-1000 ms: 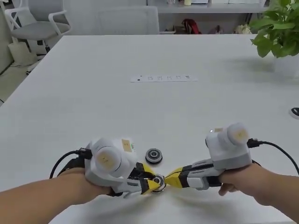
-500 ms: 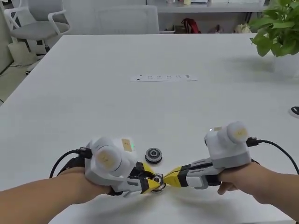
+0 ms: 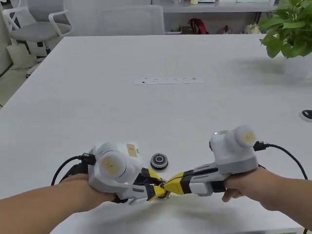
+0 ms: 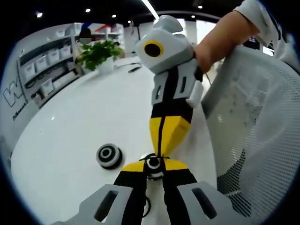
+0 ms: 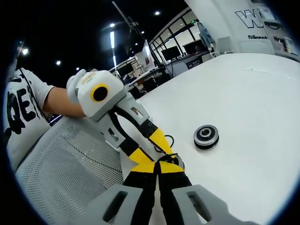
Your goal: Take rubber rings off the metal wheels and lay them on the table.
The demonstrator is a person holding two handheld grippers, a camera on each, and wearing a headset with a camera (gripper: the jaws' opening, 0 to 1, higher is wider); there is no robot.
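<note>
**Two Grippers Meet Over One Small Wheel**

At left, the left gripper (image 4: 153,165), low over the white counter (image 3: 170,112), with fingers (image 4: 133,167) clenched on either side of a metal wheel (image 4: 153,162) close to the counter's near edge. Just beyond, lying free and flat on the counter, a second metal wheel (image 3: 159,160) with a dark rubber ring (image 5: 206,143) seated around its rim. At right, the right gripper (image 4: 161,151), reaching in from the opposite side, its fingers (image 5: 143,171) pressed together at the rim of the held wheel; impossible to tell whether any rubber is nipped between them.

On handling, as a judgement: each wheel probably hard, dense for its size and slick, so best clamped across the flat faces to stop it spinning. Each ring probably soft, stretchy and grippy, so best pinched at the outer edge and peeled sideways, with care against snap-back. Counted: two wheels, two grippers, one ring plainly visible.
</note>
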